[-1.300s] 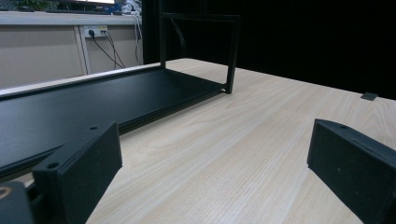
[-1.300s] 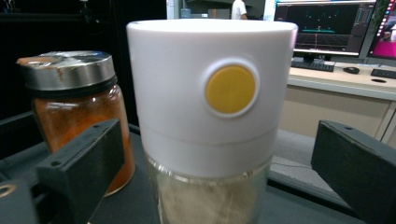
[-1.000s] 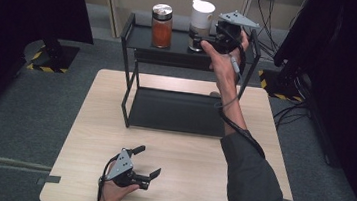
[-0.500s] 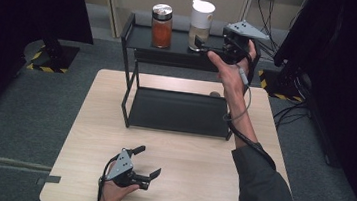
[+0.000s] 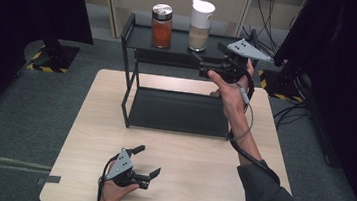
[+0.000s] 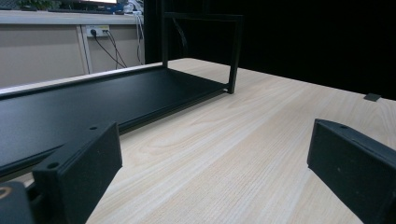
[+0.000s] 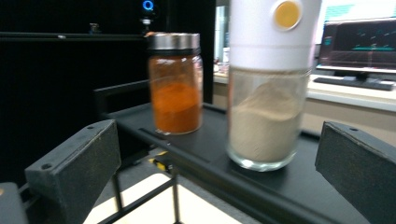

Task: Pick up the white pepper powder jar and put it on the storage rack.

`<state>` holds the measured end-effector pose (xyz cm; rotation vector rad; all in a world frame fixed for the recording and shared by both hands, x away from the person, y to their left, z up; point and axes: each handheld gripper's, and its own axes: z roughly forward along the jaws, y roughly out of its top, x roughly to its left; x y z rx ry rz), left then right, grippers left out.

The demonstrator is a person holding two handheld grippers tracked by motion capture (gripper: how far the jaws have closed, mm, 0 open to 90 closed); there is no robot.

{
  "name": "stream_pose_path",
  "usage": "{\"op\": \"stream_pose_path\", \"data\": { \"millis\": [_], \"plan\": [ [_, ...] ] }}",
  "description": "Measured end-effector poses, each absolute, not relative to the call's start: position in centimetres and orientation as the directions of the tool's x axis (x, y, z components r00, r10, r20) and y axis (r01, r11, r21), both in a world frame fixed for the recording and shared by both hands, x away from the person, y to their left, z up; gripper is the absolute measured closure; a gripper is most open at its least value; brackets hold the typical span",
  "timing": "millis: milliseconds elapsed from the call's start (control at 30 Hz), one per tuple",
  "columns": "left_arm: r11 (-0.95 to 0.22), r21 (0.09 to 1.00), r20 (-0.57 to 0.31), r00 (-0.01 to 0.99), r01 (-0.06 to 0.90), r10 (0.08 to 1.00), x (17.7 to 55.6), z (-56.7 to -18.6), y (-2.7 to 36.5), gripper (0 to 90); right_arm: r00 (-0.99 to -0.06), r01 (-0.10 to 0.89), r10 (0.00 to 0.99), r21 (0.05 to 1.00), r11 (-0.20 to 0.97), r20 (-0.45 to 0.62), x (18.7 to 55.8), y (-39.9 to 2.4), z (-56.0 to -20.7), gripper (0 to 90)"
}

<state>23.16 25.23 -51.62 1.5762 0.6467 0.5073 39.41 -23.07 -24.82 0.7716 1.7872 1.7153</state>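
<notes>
**Right gripper draws back from the shelf jars**

Compared with a second ago, the right gripper (image 5: 201, 64) sits farther right and lower in the high view: it was up against the white-lidded jar (image 5: 201, 25), and now it hangs at the front right of the rack's top shelf (image 5: 143, 37), its jaws aimed left toward the jar but apart from it. Half a second ago it was already partway along that path. The jaws are spread wide and hold nothing; in the right gripper view the jar (image 7: 271, 93) stands between and beyond them, untouched. The left gripper (image 5: 148, 164) has not moved across the three moments. It rests low over the near part of the table (image 5: 198, 183), jaws spread and empty, pointing toward the rack's bottom shelf (image 6: 84, 102). The two jars have kept their places.

Counted: two jars, both upright on the top shelf, side by side and near each other. One is the white-lidded jar, with pale powder in clear glass; the other is the orange jar (image 5: 161, 25), with a metal lid and orange powder, standing to its left. There is one black rack with two shelves, one wooden table under it, and two grippers, one in each of the person's hands.
</notes>
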Motion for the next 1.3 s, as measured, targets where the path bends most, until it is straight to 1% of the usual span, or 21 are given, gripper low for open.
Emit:
{"op": "stream_pose_path", "data": {
  "millis": [467, 700, 833, 967, 1300],
  "plan": [
    [-0.046, 0.993, -0.051, 0.740, 0.110, 0.670, 23.2, -51.6, 25.2, 2.4, -0.728, 0.015, 0.685, 0.999, 0.041, -0.017, 37.0, -24.0, -28.1, 0.4],
    [-0.044, 0.993, -0.050, 0.736, 0.107, 0.675, 23.2, -51.6, 25.3, 2.4, -0.753, 0.020, 0.658, 1.000, 0.017, 0.003, 36.3, -24.6, -30.2, 0.4],
    [-0.048, 0.993, -0.045, 0.738, 0.105, 0.674, 23.2, -51.6, 25.3, 2.4, -0.750, 0.013, 0.661, 0.999, 0.033, -0.012, 35.6, -24.8, -31.2, 0.5],
    [-0.048, 0.993, -0.046, 0.737, 0.106, 0.674, 23.2, -51.6, 25.3, 2.4, -0.752, 0.023, 0.659, 1.000, 0.016, 0.007, 35.1, -25.1, -32.3, 0.4],
    [-0.049, 0.993, -0.046, 0.737, 0.108, 0.675, 23.2, -51.6, 25.2, 2.4, -0.753, 0.030, 0.659, 0.999, 0.035, -0.001, 33.7, -25.5, -34.8, 0.5]
  ]
}}
